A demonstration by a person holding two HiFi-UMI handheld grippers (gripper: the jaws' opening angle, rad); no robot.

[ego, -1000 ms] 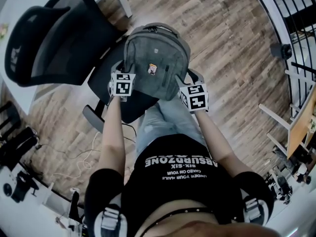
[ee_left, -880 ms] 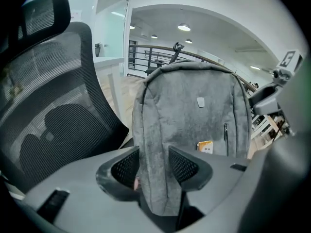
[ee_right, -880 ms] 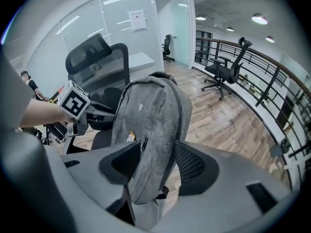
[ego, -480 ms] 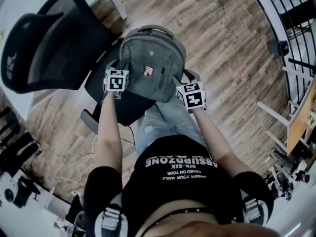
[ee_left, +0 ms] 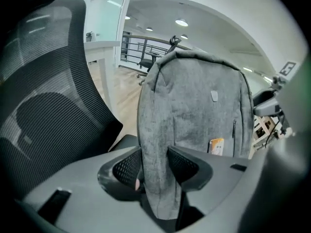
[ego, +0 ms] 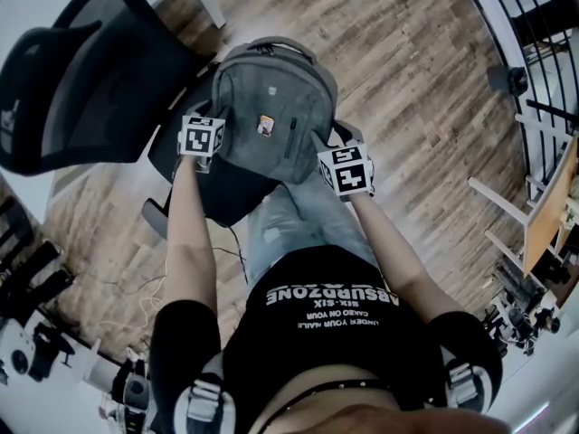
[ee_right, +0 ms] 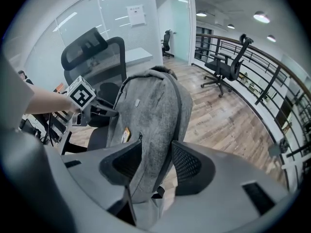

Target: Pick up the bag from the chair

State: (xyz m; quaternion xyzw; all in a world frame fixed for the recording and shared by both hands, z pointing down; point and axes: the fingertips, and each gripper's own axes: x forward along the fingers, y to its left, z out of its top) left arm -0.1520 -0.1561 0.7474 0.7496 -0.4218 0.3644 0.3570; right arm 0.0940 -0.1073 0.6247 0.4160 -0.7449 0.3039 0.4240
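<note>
A grey backpack (ego: pixel 271 107) with a small orange tag hangs upright over the front of the black office chair's seat (ego: pixel 226 188). My left gripper (ego: pixel 204 136) is shut on the bag's left side edge (ee_left: pixel 158 178), fabric pinched between its jaws. My right gripper (ego: pixel 342 165) is shut on the bag's right side edge (ee_right: pixel 148 178). In the left gripper view the bag (ee_left: pixel 194 110) fills the centre, the chair's mesh backrest (ee_left: pixel 43 101) to its left. The right gripper view shows the bag (ee_right: pixel 150 115) and the left gripper's marker cube (ee_right: pixel 80 94).
The chair's backrest and headrest (ego: pixel 72 70) lie at the upper left. Wood floor (ego: pixel 407 80) surrounds the chair. A black railing (ego: pixel 534 52) runs along the right, a wooden table (ego: pixel 547 215) beneath it. Cables and equipment (ego: pixel 36 333) sit at lower left. The person's legs stand right behind the seat.
Both grippers and the backpack have moved up and away from the person, the bag rising off the chair seat.
</note>
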